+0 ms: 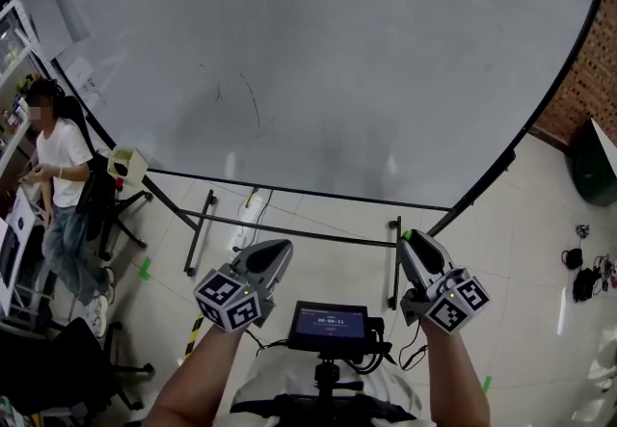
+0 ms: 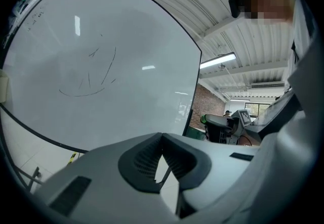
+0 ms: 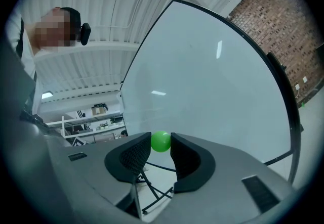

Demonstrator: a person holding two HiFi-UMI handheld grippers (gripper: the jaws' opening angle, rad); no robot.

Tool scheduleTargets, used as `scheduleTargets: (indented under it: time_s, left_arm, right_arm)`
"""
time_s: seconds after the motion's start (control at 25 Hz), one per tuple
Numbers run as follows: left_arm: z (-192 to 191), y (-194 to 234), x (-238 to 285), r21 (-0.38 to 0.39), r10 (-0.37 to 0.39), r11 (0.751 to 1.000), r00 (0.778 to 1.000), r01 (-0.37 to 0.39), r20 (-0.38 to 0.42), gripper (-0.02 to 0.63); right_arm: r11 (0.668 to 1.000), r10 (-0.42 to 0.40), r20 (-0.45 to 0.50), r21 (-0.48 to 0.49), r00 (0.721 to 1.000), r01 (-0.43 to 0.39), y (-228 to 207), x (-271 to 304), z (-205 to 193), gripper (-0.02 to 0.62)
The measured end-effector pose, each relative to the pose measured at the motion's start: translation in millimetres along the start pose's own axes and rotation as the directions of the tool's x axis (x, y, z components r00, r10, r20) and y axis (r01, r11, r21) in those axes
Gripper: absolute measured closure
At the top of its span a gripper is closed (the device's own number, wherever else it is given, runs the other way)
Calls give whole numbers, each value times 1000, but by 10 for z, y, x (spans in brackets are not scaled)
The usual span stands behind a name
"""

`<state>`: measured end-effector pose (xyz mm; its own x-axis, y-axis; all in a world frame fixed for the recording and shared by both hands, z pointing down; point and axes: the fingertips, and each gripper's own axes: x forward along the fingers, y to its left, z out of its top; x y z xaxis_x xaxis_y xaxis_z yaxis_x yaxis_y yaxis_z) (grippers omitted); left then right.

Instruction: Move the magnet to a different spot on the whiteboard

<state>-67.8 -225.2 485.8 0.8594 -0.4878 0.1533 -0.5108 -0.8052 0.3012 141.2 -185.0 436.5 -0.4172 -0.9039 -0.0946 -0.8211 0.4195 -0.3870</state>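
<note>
A small green ball magnet [image 3: 161, 141] sits pinched between the tips of my right gripper [image 3: 161, 145], which is shut on it. In the head view the magnet shows as a green spot [image 1: 407, 235] at the tip of that gripper [image 1: 411, 242], held in the air short of the whiteboard's lower edge. The large whiteboard [image 1: 318, 59] fills the scene ahead and carries only faint marker strokes [image 1: 253, 99]. My left gripper [image 1: 281, 248] hangs at the same height to the left, and its jaws meet at the tips with nothing between them [image 2: 162, 137].
The board stands on a black frame with legs [image 1: 198, 232] on a tiled floor. A person [image 1: 60, 174] sits at the left by chairs and shelves. A cream box [image 1: 127, 163] hangs at the board's lower left corner. A dark bin [image 1: 590, 165] and cables [image 1: 583, 273] lie at the right.
</note>
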Motion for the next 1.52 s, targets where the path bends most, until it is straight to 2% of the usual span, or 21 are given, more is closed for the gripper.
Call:
scheduleTargets:
  time_s: [0.32,0.76,1.36,1.52]
  left_arm:
    - [26,109,-335,12,-70,997,998,70,-12,583]
    - [-16,276,-740,10,-95,995,995,95,-11,583]
    - [-145,223,-669,14,-142,990,990,142,-25,583]
    - [-163,255,-690,-3,-134,991,991,134,-27,583]
  right_arm:
    - [998,-49,-13,44,999,49,375,36,-402,449]
    - [997,-32,-4,75,999,32,841,201,-690,449]
    - [991,-60,20,120,998,57,895,95,-801,449]
    - [991,-62,19,121,998,60,890,87,-830,449]
